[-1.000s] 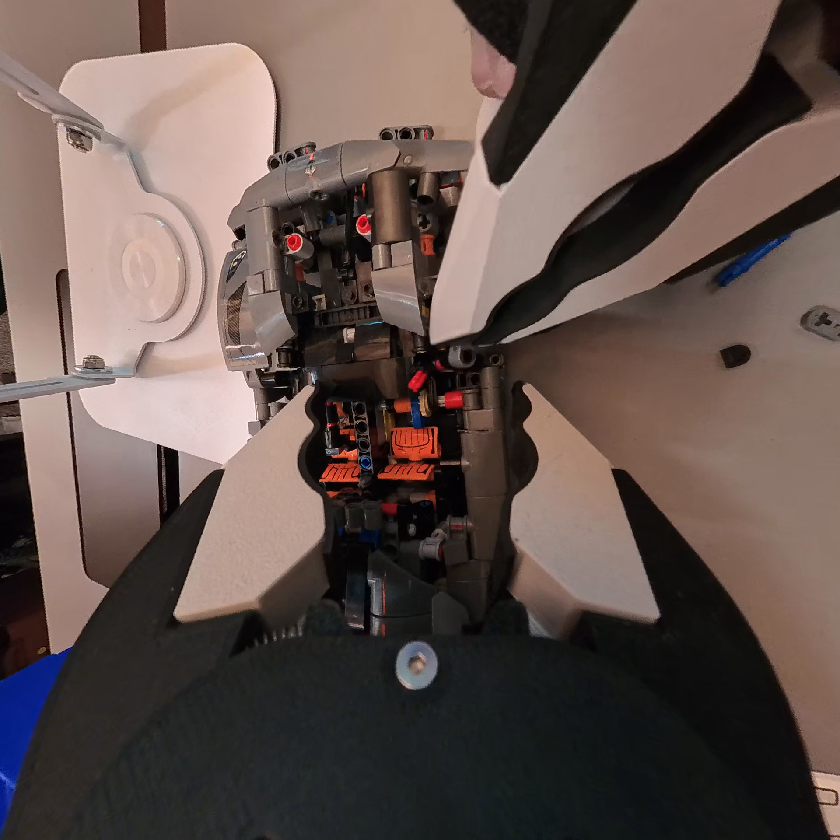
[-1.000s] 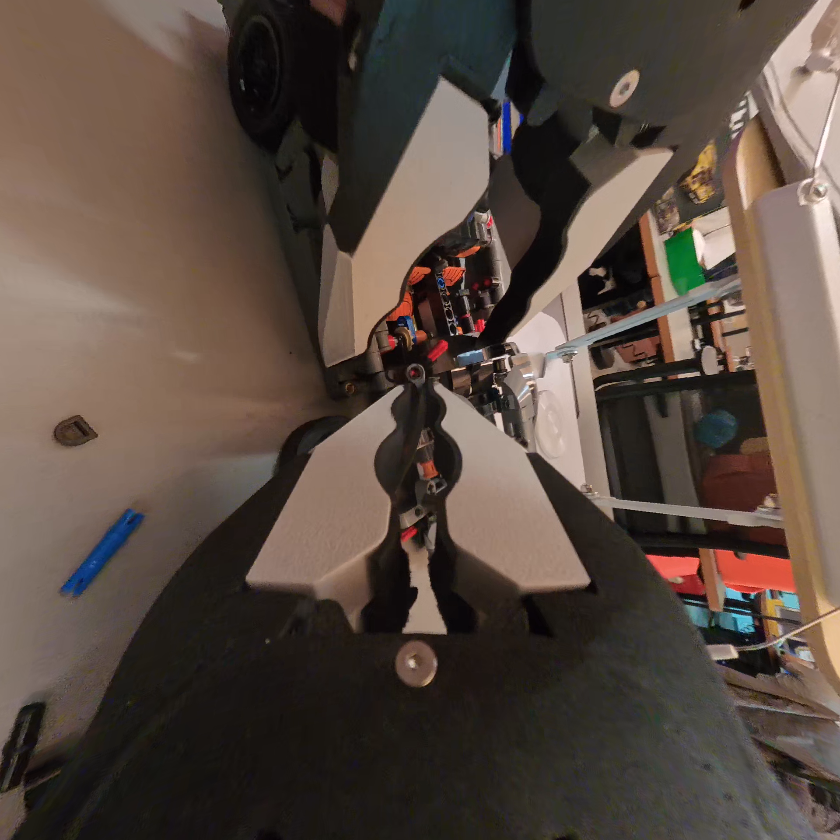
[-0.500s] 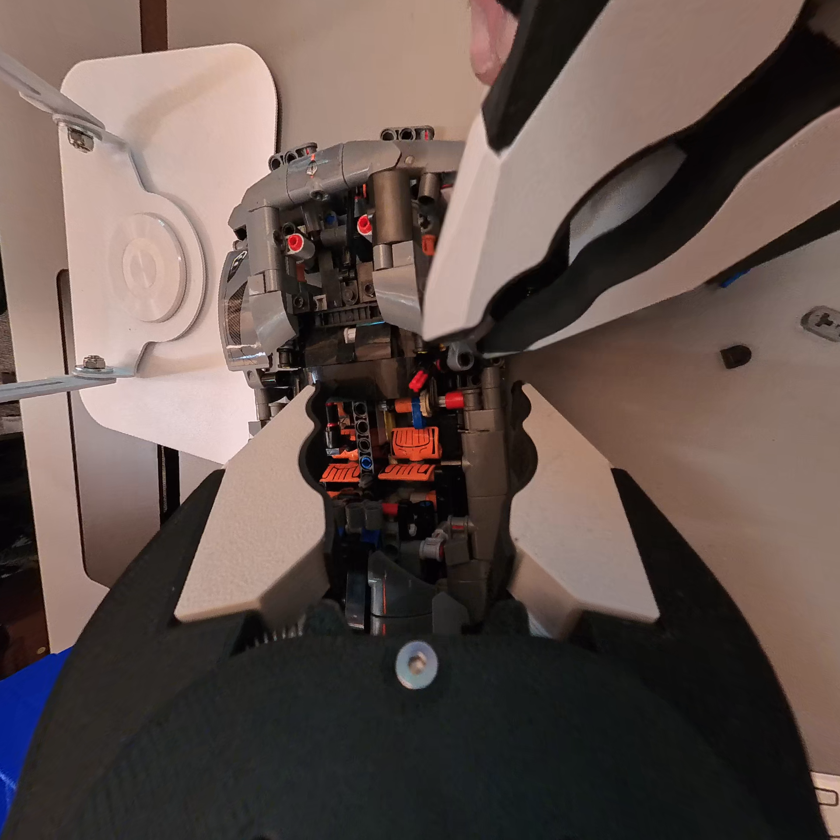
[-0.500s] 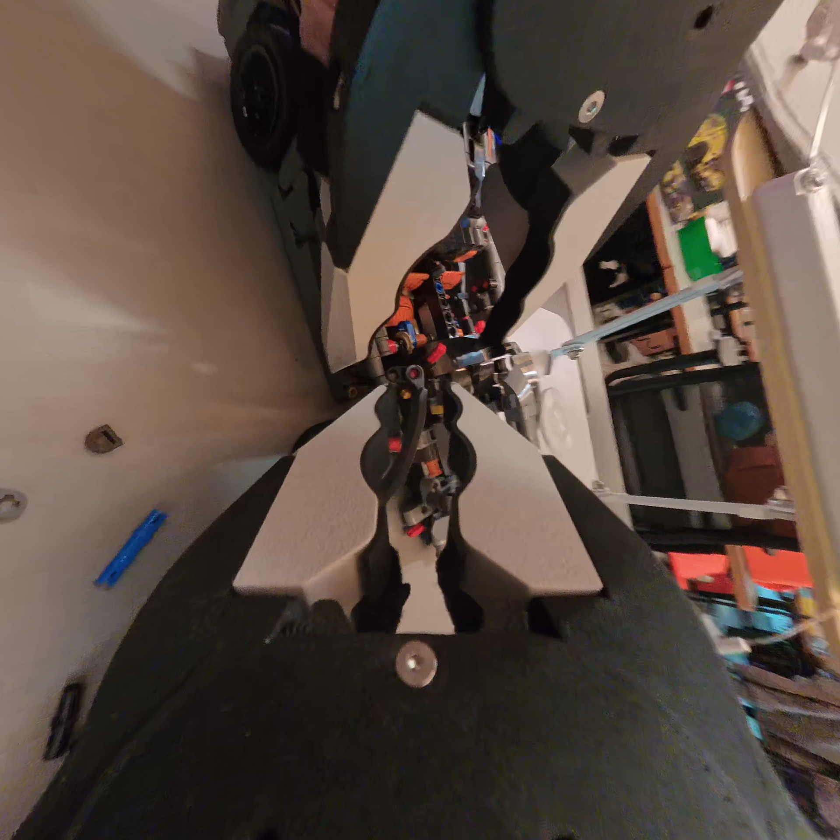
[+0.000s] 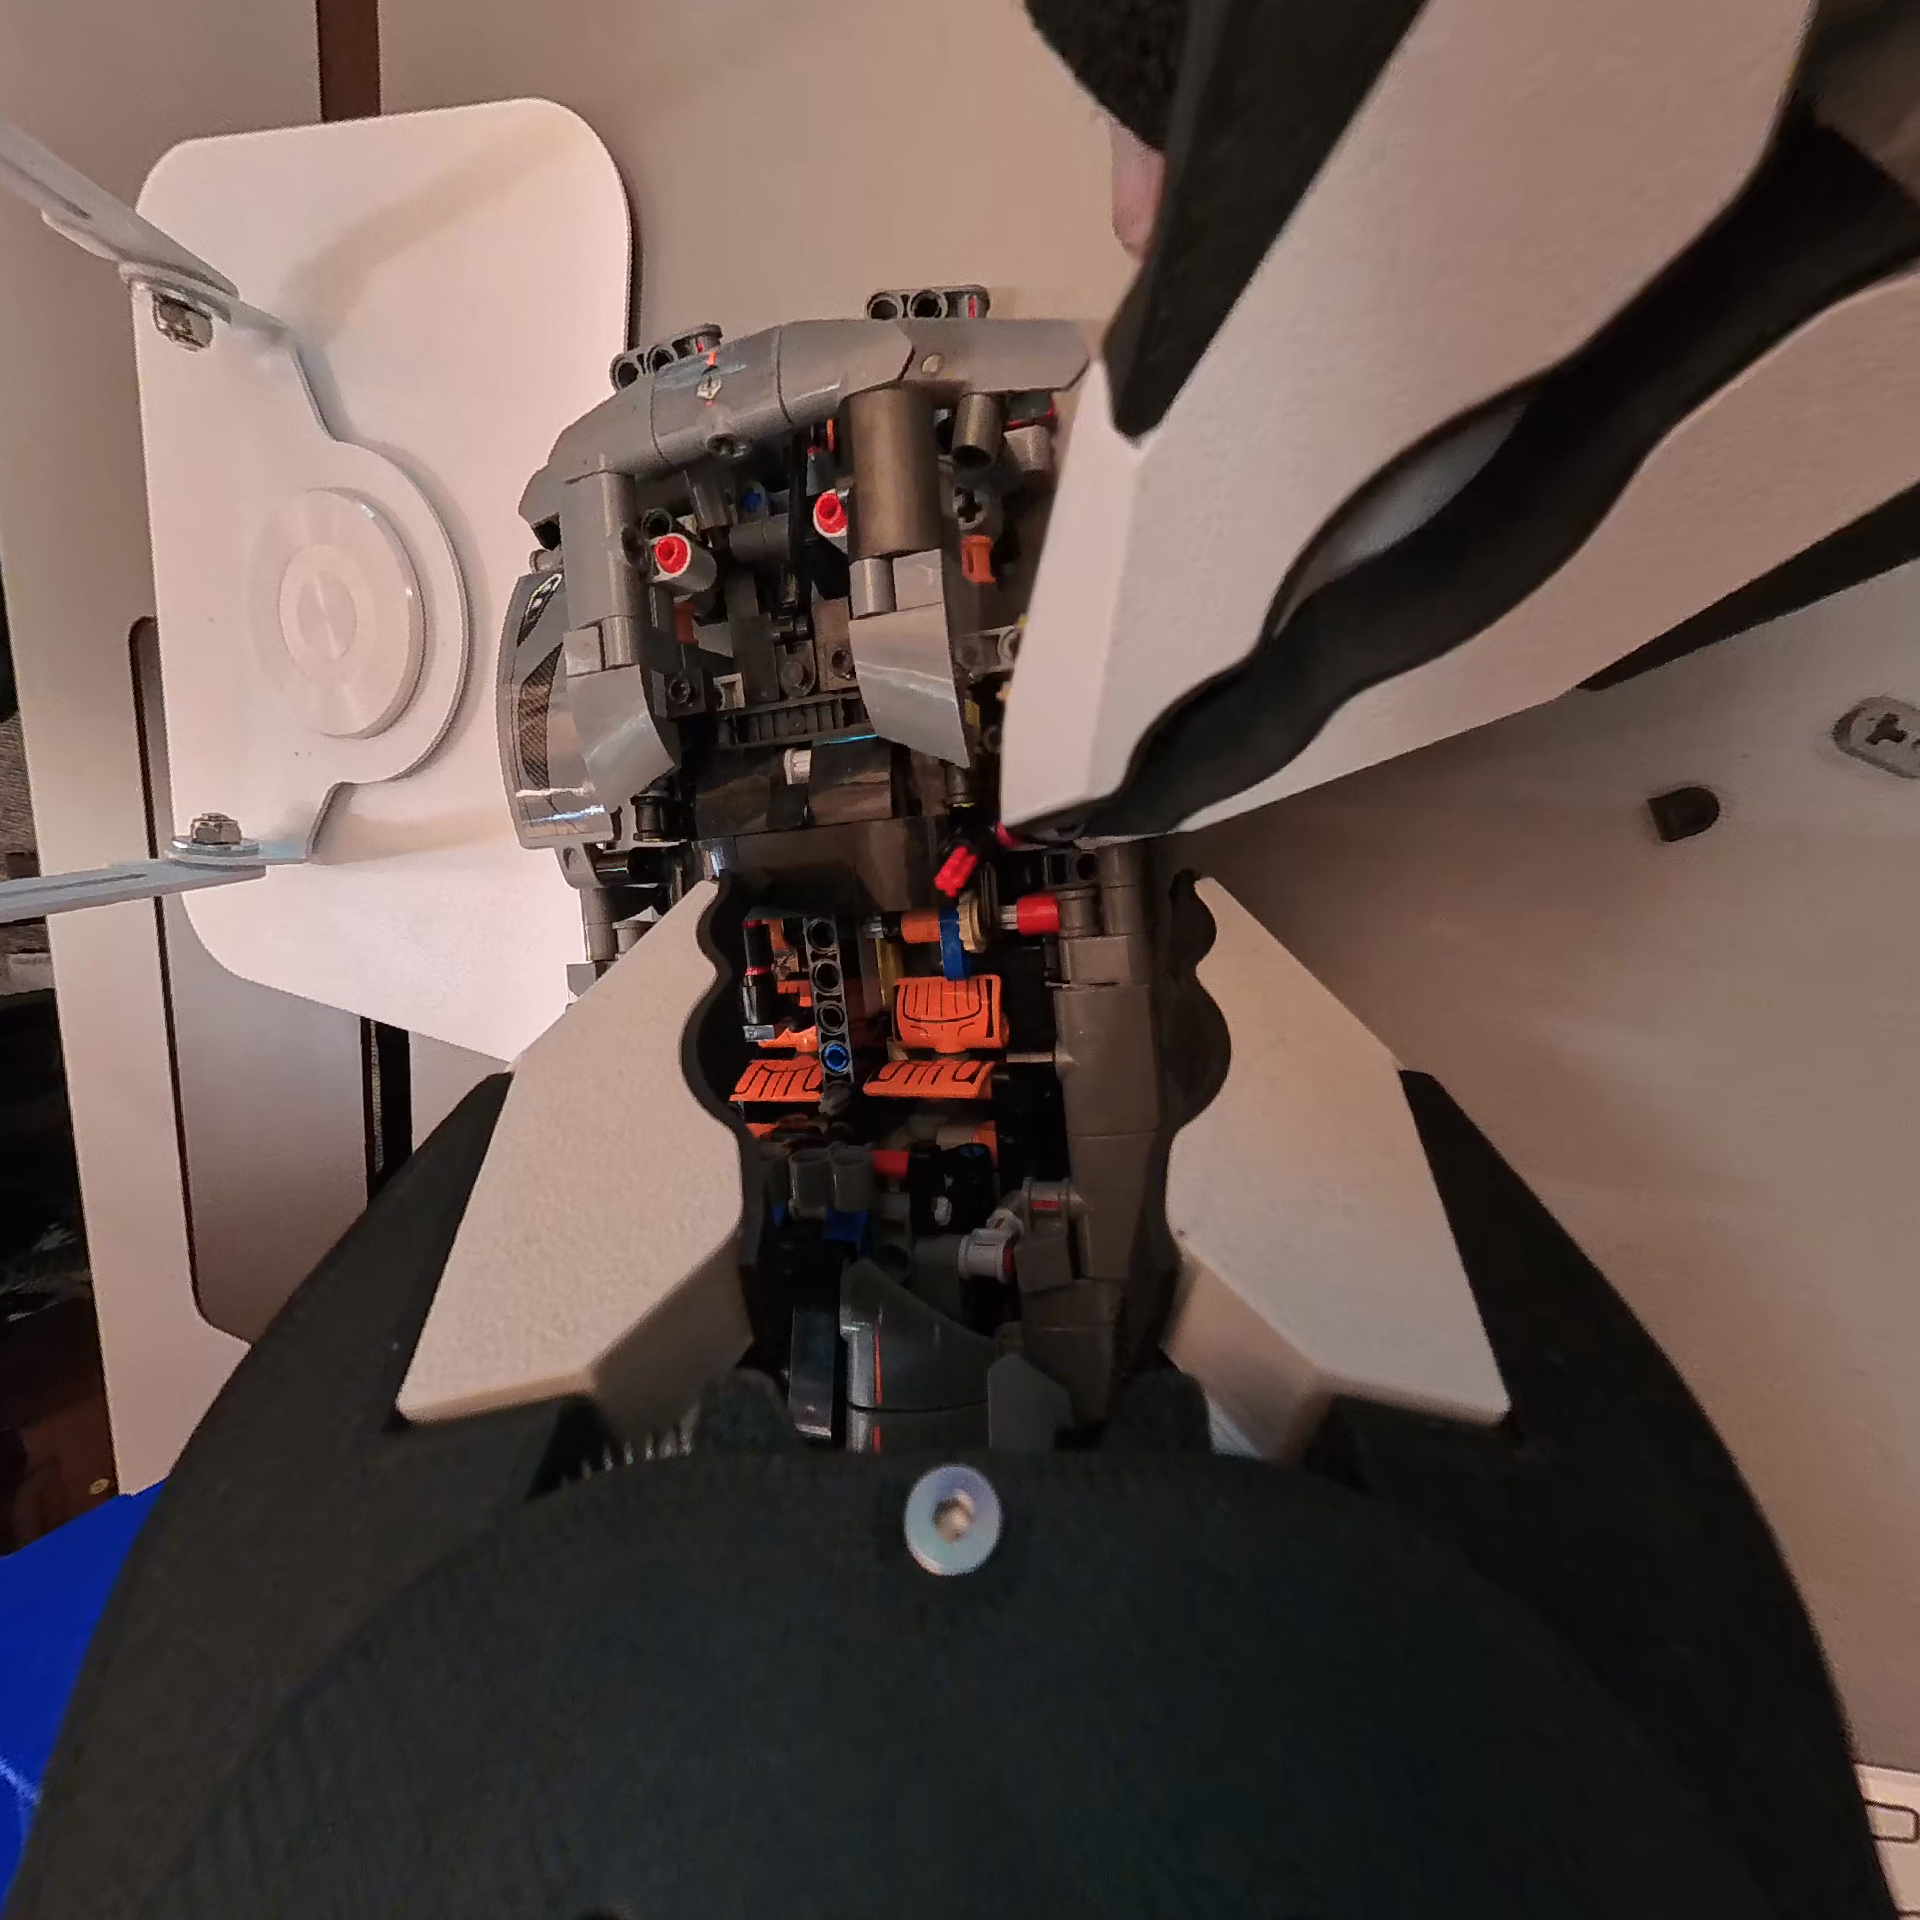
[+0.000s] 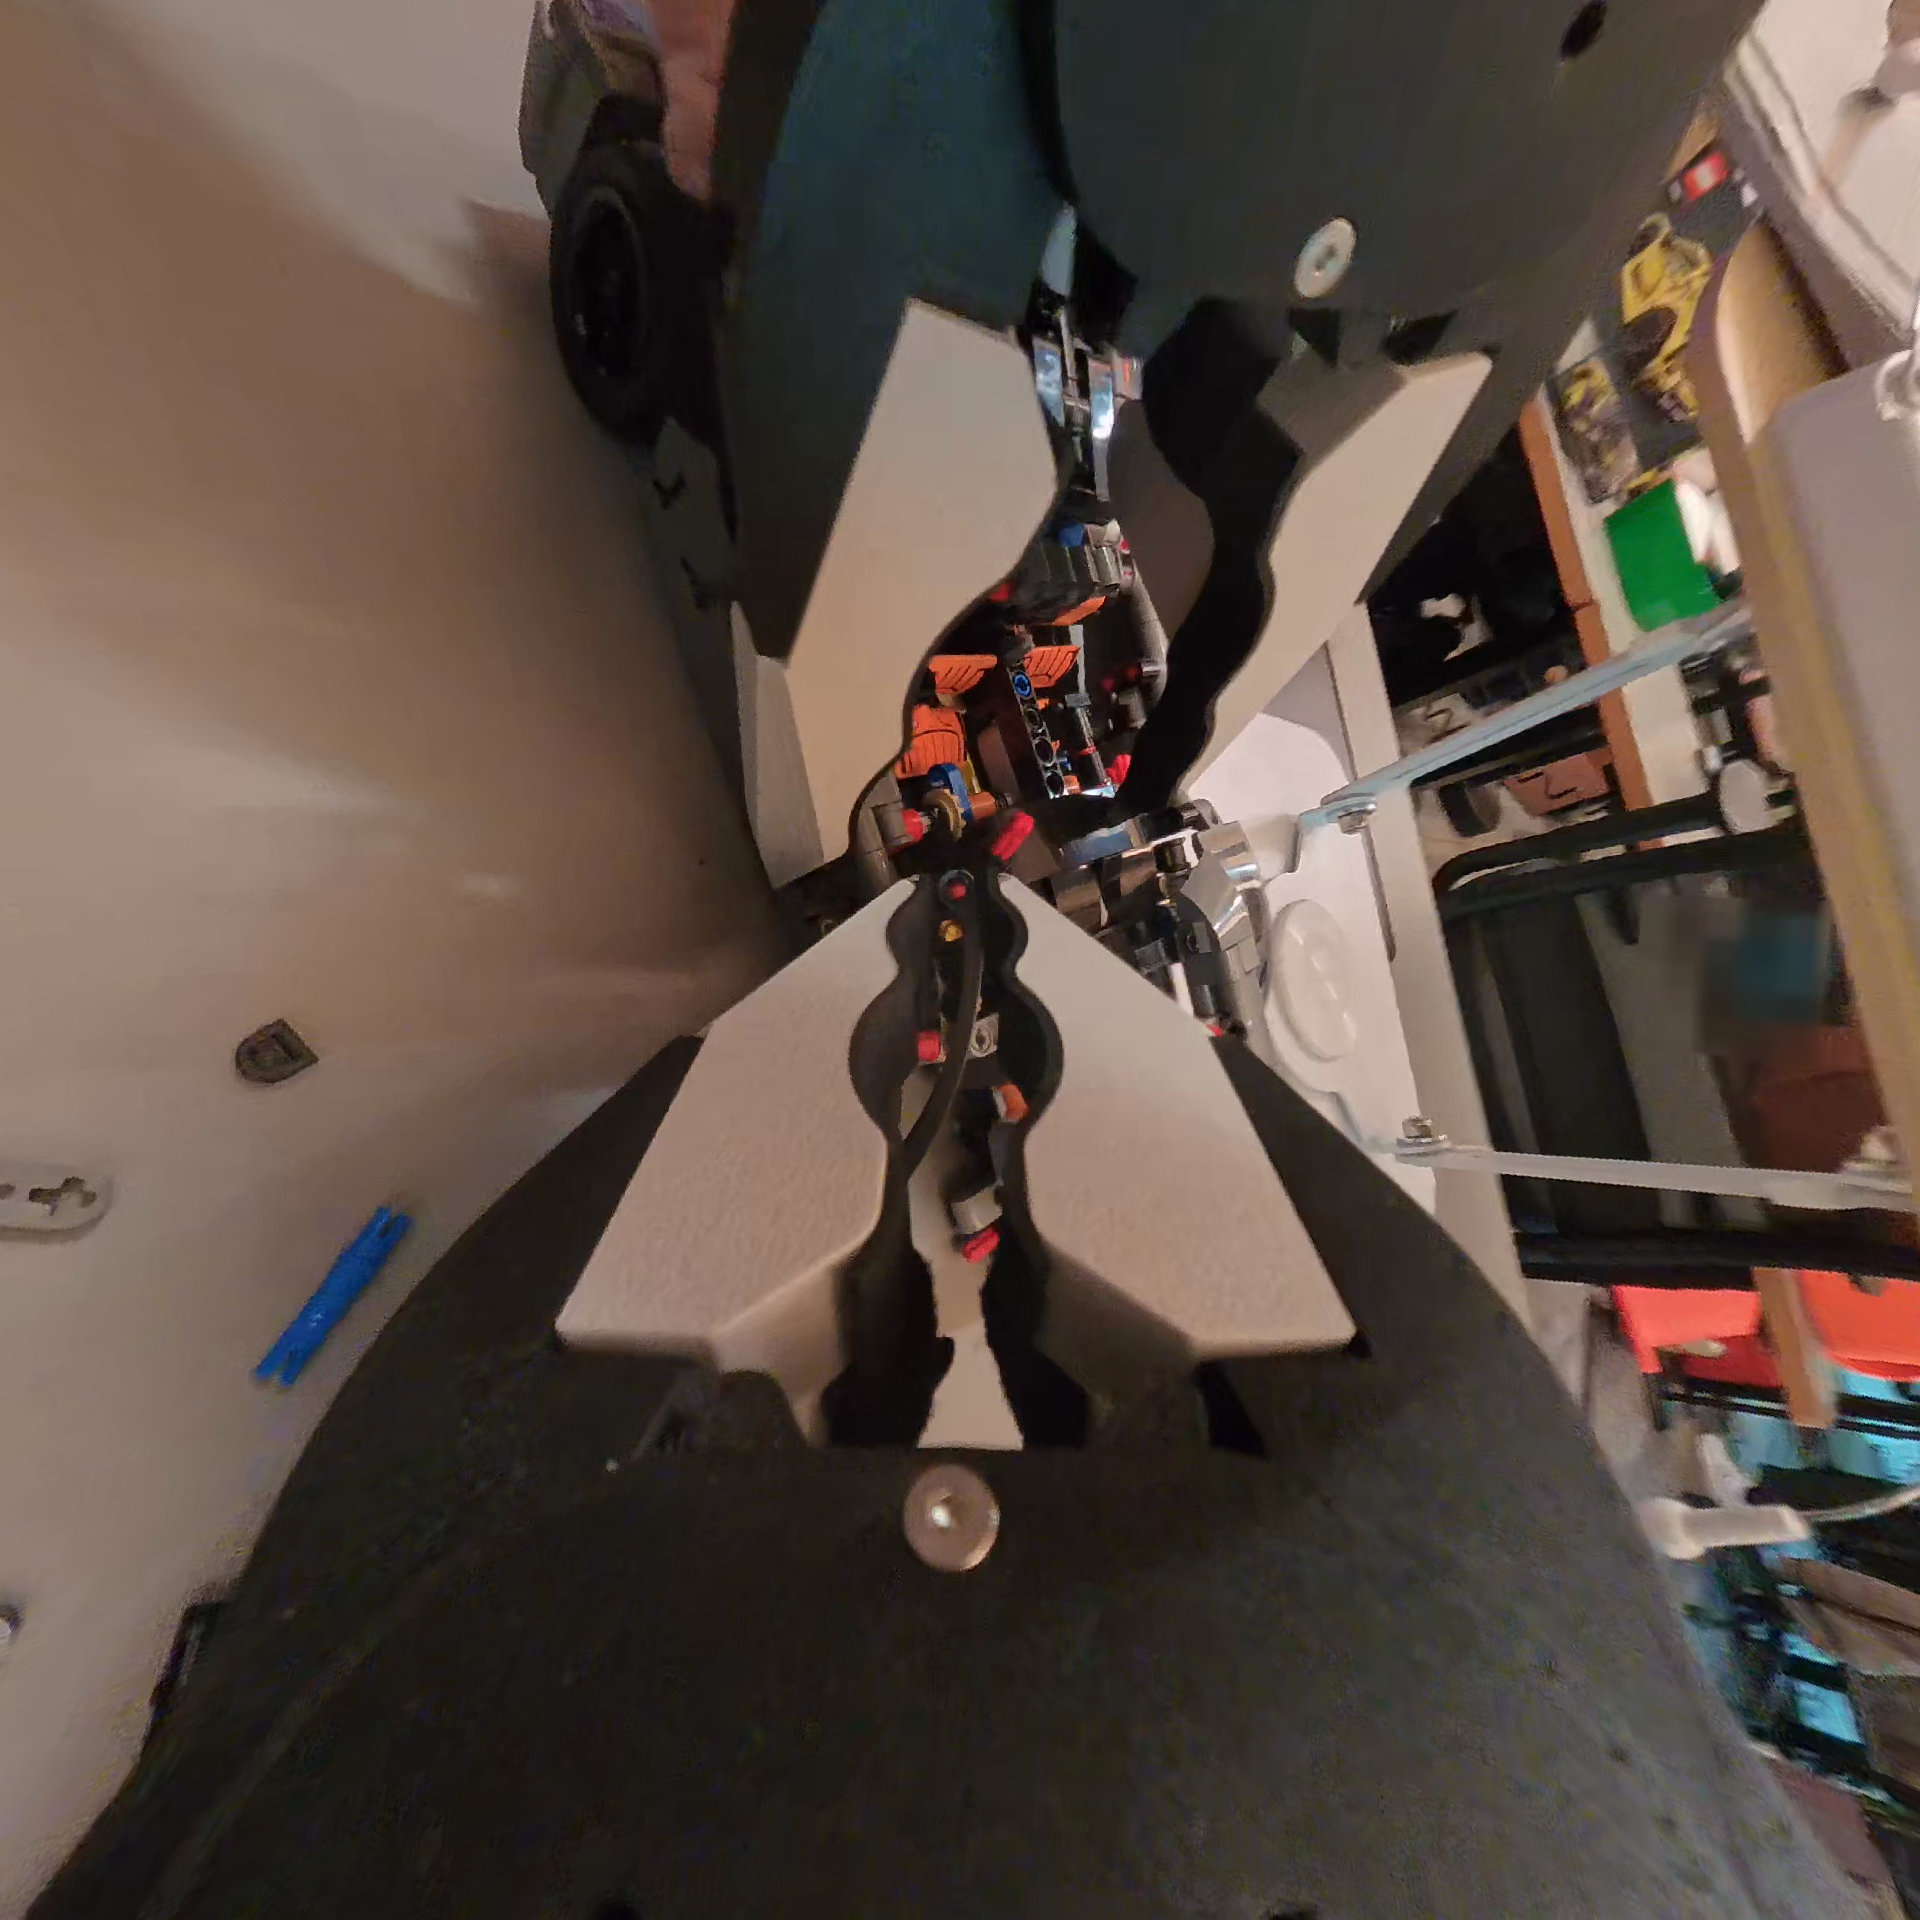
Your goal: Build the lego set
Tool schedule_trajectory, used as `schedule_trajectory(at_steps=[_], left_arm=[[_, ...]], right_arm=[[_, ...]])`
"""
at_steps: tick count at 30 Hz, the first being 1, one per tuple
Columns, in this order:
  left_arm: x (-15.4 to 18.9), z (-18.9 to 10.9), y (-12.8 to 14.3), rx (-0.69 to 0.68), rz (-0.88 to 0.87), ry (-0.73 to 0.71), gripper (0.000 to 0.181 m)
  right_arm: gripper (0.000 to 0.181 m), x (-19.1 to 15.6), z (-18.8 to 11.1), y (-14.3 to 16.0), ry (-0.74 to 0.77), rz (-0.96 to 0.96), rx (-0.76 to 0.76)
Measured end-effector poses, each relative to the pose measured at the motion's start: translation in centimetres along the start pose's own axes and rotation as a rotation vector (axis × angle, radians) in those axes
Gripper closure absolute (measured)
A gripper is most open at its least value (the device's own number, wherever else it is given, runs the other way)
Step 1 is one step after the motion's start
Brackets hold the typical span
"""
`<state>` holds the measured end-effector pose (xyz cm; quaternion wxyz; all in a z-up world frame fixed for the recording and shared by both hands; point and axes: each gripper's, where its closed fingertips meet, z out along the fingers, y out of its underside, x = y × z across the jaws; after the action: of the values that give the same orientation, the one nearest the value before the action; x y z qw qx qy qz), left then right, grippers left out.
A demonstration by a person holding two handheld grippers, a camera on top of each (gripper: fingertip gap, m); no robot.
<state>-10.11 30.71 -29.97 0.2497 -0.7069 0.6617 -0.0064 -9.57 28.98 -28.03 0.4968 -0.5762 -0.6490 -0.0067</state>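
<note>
Gripping the grey lego car [image 5: 790,582] by its sides, the left gripper [image 5: 940,914] is clamping the model lengthwise between its fingers, orange seats and red pins showing in the gap. Its partner, the right gripper [image 6: 956,894], is pinching a thin black curved piece [image 6: 951,1039] with its tips nearly together, pressing it against the car's edge beside a red pin. A white table [image 5: 1558,1039] is lying under the model, with a blue pin [image 6: 332,1294] and a small dark piece [image 5: 1681,812] sitting well apart on it. A white stand [image 5: 343,468] with metal brackets is standing behind.
</note>
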Motion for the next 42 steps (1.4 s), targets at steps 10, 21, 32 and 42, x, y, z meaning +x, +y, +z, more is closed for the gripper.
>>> schedule_trajectory(at_steps=[10,21,32,42], left_arm=[[0.08,0.01,-0.01,0.001,-0.002,0.005,0.100],[0.06,0.06,0.07,-0.002,0.000,0.002,0.099],[0.06,0.04,0.07,0.004,-0.002,0.006,0.099],[0.06,0.04,0.08,0.004,0.000,0.005,0.099]], right_arm=[[0.176,-0.07,0.18,-0.36,0.216,-0.349,-0.033],[0.175,-0.04,0.24,-0.28,0.221,-0.359,0.014],[0.174,-0.24,0.02,-0.24,0.127,-0.301,0.065],[0.174,-0.05,0.04,0.02,0.085,-0.279,0.068]])
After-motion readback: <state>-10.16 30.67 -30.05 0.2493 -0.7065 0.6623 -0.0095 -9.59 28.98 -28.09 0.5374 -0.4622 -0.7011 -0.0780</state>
